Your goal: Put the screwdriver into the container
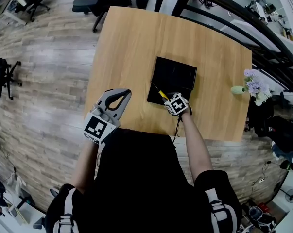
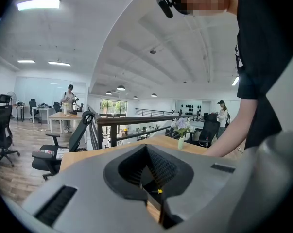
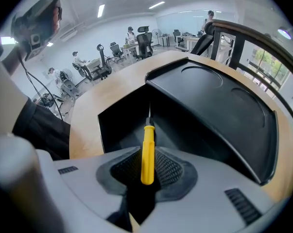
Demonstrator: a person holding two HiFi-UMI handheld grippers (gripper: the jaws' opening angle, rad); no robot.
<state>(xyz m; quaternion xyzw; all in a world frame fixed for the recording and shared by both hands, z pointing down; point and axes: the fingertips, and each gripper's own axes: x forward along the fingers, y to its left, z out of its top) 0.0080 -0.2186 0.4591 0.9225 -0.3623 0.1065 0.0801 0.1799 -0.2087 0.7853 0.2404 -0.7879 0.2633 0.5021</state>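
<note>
My right arm [image 1: 196,145] reaches forward, bare from the black sleeve, ending at the right gripper [image 1: 168,100] at the near edge of the container [image 1: 178,74]; its marker cube [image 1: 177,104] faces up. The jaws are clamped on the screwdriver [image 3: 147,152], pinched by its handle between two black pads [image 3: 169,169] with a fine cross-hatched grip. The handle is smooth yellow plastic, round and slim; a thin metal shaft runs from it, pointing forward over the container's near corner. The handle is in the jaws and the tip is above the open black box, not resting in it.

My left arm [image 1: 87,163] is drawn closer to my body, bent, with the left gripper [image 1: 123,95] over the table's [image 1: 131,38] near-left part, well apart from the container; its jaws are together with nothing between them, the grey fingers curving to meet at their tips around a hollow. Its own cube [image 1: 97,127] sits just behind.

The container is matt black plastic, square from above, with shallow round shapes pressed into its flat lid; the table is pale wood with a smooth grain; a small vase of lilac flowers [image 1: 253,86] stands near the far-right edge.
</note>
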